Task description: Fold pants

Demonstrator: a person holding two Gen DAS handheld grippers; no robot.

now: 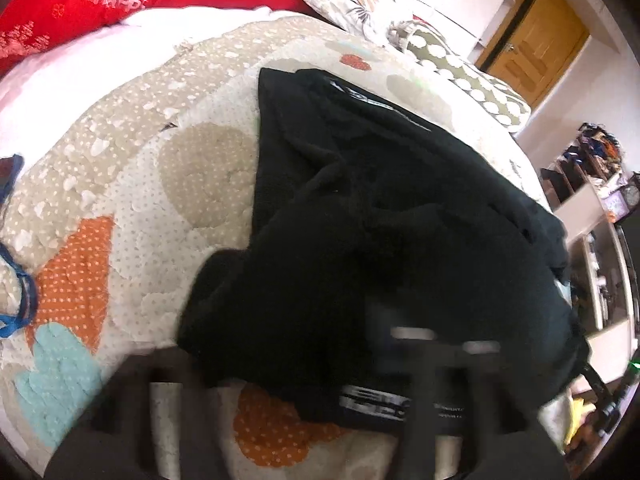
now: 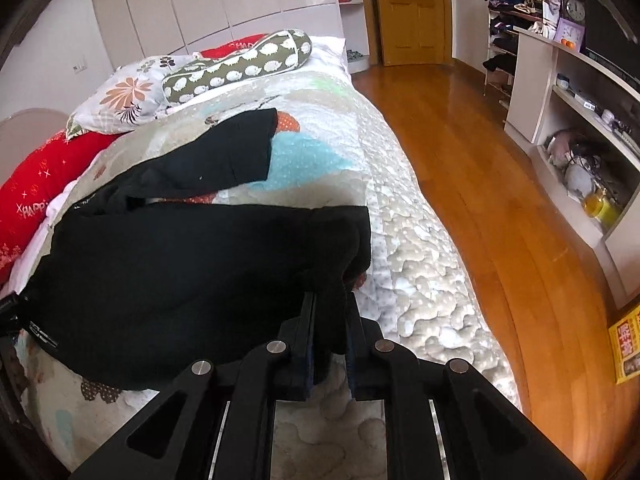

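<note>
Pants (image 2: 192, 280) lie bunched on the bed (image 2: 420, 280); right gripper (image 2: 330, 320), bottom center, pinches their hem. Left gripper (image 1: 304, 408) is blurred, grip unclear.

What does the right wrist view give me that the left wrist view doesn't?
Only the right wrist view shows the right gripper sharply, shut on a fold of the black pants, plus the wooden floor and the clock on the shelf unit. Only the left wrist view shows the blue strap at the quilt's left edge and the pants' white printed label; its own left gripper is motion-blurred, so grip is unclear. Both show the pants, the patchwork quilt, the red pillow and the wooden door.
</note>
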